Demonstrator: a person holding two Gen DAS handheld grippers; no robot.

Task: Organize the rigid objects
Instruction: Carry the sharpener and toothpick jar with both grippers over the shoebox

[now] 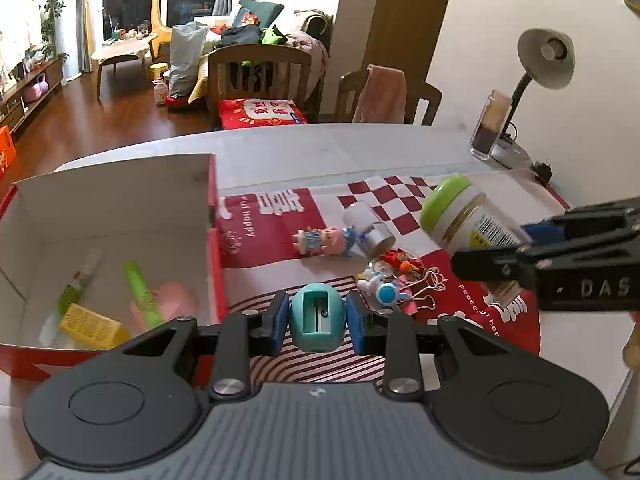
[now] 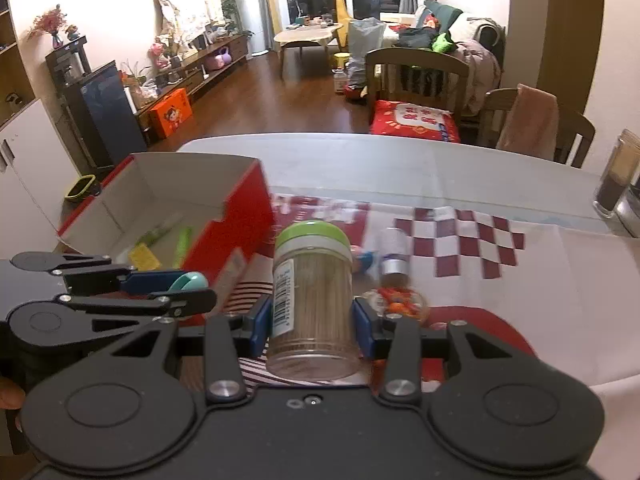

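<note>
My left gripper is shut on a teal pencil sharpener, held above the striped mat just right of the red box. My right gripper is shut on a clear toothpick jar with a green lid; in the left wrist view the jar hangs at the right above the mat. The red box holds a glue tube, a green stick, a yellow pack and a pink item.
On the red-and-white mat lie a small doll, a silver-capped white bottle, a pile of small toys and binder clips. A desk lamp and a glass jar stand at the far right. Chairs stand behind the table.
</note>
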